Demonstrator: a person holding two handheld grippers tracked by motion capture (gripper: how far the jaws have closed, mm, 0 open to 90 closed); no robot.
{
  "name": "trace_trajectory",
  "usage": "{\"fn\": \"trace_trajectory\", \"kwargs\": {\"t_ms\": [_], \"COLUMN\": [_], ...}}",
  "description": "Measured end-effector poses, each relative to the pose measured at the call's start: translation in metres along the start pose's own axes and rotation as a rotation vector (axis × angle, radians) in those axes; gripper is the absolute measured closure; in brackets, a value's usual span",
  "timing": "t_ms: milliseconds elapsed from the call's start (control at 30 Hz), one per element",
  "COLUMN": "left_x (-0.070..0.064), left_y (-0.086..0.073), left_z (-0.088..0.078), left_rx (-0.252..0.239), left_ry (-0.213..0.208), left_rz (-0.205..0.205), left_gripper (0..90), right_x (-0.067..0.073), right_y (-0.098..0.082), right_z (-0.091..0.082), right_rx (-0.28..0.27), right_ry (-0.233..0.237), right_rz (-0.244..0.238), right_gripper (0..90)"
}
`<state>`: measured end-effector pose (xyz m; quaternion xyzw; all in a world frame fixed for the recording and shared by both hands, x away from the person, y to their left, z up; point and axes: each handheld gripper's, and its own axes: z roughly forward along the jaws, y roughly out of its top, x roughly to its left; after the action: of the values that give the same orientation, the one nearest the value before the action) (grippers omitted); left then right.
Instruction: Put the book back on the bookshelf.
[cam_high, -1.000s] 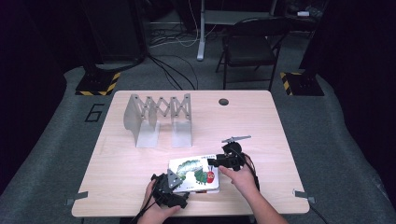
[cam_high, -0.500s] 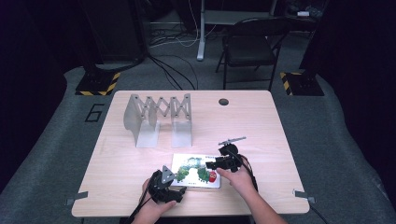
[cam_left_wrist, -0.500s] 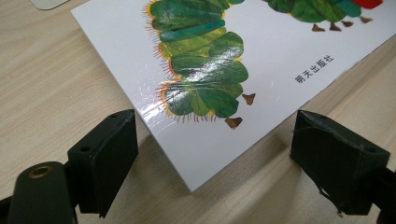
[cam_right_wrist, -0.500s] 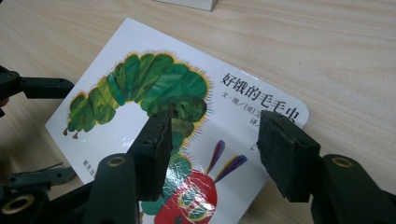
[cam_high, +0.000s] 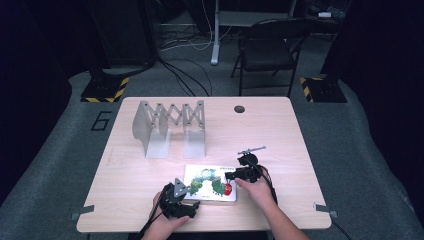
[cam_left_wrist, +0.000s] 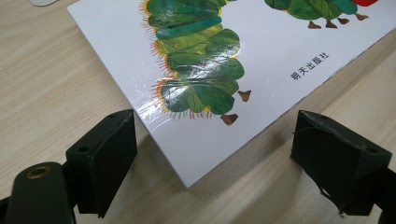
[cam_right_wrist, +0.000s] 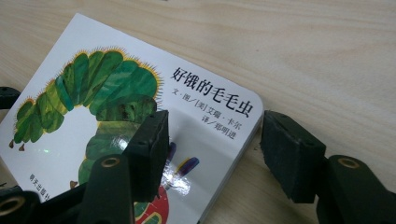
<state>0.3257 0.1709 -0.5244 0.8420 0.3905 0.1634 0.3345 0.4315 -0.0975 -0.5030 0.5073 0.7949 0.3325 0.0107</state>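
A white picture book (cam_high: 207, 181) with a green caterpillar on its cover lies flat near the table's front edge. My left gripper (cam_high: 187, 198) is at its near left corner. In the left gripper view the book (cam_left_wrist: 196, 60) has that corner between the wide jaws of the left gripper (cam_left_wrist: 215, 140), neither pad touching; they drew in slightly a moment ago. My right gripper (cam_high: 231, 176) is at the book's right end. In its own view the right gripper (cam_right_wrist: 217, 140) straddles the edge of the book (cam_right_wrist: 93, 102), one finger (cam_right_wrist: 149, 140) over the cover, the other beside it. Its jaws have just been opening, not pressing.
A grey metal expanding rack (cam_high: 167, 127) stands at the back left of the wooden table (cam_high: 280, 130). A round cable hole (cam_high: 239, 109) sits near the far edge. A folding chair (cam_high: 267, 50) stands beyond the table.
My right gripper has sunk a little onto the book's right end and its jaws have spread. The book and my left hand have kept their place.
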Motion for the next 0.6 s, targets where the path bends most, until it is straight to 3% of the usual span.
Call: {"fn": "trace_trajectory", "kwargs": {"t_ms": [433, 600], "left_x": [-0.010, -0.011], "left_y": [-0.001, -0.001], "left_z": [0.001, 0.001], "left_rx": [0.006, 0.005], "left_ry": [-0.010, -0.001], "left_rz": [0.006, 0.006], "left_gripper": [7.5, 6.5], "right_x": [0.002, 0.000], "right_y": [-0.001, 0.001], "right_z": [0.000, -0.003], "right_rx": [0.009, 0.008], "right_ry": [-0.013, 0.016], "right_rz": [0.021, 0.056], "right_gripper": [41.0, 41.2]}}
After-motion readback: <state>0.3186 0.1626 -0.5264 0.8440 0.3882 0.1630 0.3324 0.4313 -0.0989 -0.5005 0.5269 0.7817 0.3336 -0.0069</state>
